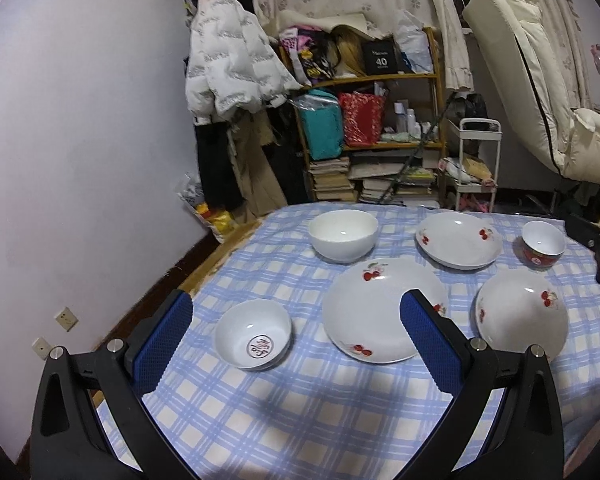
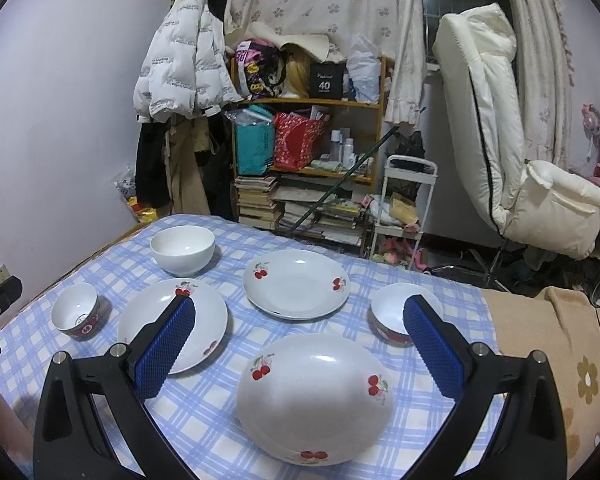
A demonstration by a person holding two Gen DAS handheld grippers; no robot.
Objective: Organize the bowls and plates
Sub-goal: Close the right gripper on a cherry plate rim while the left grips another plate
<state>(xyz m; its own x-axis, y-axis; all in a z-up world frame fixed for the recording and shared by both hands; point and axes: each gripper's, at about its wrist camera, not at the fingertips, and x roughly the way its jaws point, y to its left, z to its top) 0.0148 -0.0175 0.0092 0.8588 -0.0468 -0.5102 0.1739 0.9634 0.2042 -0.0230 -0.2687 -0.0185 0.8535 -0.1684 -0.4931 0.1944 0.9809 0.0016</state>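
Plates and bowls lie spread apart on the checked tablecloth (image 1: 300, 420). My left gripper (image 1: 296, 320), wide open and empty, frames the small stamped bowl (image 1: 253, 334); my right gripper (image 2: 300, 322), likewise agape and empty, hovers nearest the near cherry plate (image 2: 315, 398), directly ahead.

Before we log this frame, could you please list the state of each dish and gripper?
Plain white ceramic bowl: upright, empty.
Small white bowl with red seal: upright, empty.
Small red-sided bowl: upright, empty.
Three white cherry-print plates: unstacked, empty.
Left gripper: open, empty.
Right gripper: open, empty.
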